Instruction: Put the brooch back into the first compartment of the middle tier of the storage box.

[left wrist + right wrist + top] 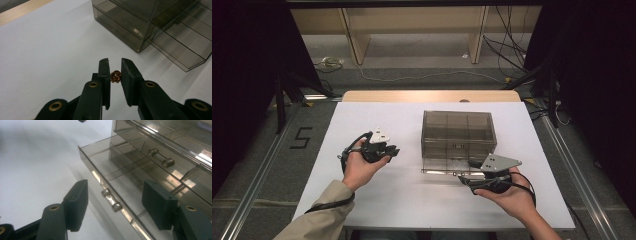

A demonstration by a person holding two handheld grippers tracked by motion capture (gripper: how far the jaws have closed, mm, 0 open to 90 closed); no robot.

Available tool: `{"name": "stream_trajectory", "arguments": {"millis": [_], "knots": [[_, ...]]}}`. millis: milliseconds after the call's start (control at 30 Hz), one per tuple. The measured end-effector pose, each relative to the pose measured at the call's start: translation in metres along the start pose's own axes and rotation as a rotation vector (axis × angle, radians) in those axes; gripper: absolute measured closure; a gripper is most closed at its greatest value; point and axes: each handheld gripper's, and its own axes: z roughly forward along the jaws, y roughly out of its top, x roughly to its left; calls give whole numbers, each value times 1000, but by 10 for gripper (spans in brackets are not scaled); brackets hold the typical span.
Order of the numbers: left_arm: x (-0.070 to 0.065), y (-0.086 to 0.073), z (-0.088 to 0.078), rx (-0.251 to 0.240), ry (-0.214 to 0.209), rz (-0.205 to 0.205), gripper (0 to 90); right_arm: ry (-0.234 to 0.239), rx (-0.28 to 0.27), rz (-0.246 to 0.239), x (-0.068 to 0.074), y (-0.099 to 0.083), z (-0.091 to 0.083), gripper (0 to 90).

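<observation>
A smoky clear drawer box (458,132) stands on the white table (362,200). Its bottom drawer (447,167) is pulled out toward me. My left gripper (394,150) hovers left of the box, shut on a small amber, gold-toned bead-like piece (116,76) pinched between its jaws (115,62). My right gripper (468,171) is at the drawer's front. In the right gripper view it stands open (115,187), its pads on either side of the drawer's clear bar handle (111,200) without touching it. The drawer (110,165) has dividers, and its compartments look bare.
The shut upper drawer has its own clear handle (161,158). A wooden strip (432,96) edges the table's far side. Beyond it are cables on the floor (412,76) and a wooden frame. Bare white table lies left of the box and in front of me.
</observation>
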Motion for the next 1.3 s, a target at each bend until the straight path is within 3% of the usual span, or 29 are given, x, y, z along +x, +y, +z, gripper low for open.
{"name": "stream_trajectory", "arguments": {"millis": [1300], "knots": [[-22, 10, 4, -6, -43, 48, 783, 3, -1, 2, 1, 0, 1, 387]]}}
